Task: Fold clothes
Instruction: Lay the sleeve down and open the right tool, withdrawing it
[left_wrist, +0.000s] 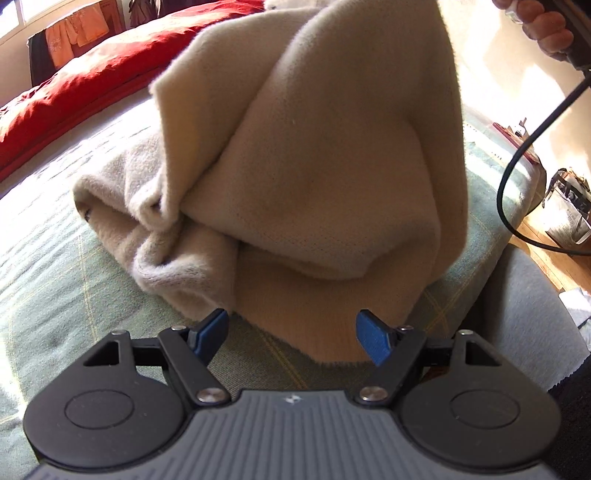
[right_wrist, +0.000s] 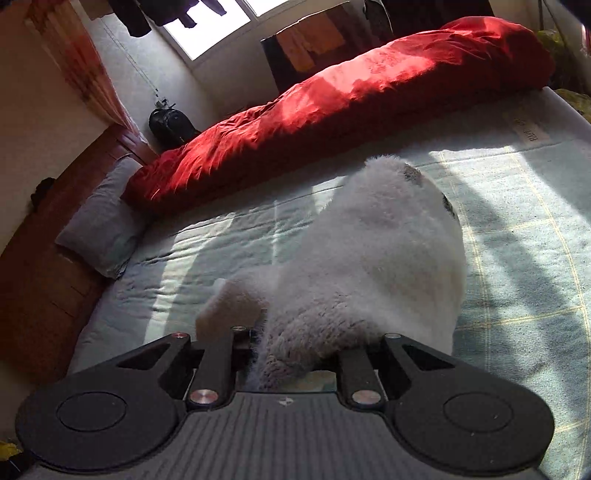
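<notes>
Cream knit fills the right tool (right_wrist: 295, 354), whose jaws are clamped on a bunched fold of the sweater (left_wrist: 314, 166). From that grip the garment hangs down to the bed (left_wrist: 55, 266), with its lower part heaped on the green sheet. The left tool (left_wrist: 291, 336) stands with jaws apart and empty, just short of the free hem directly ahead; it is judged the nearer hand for that edge.
</notes>
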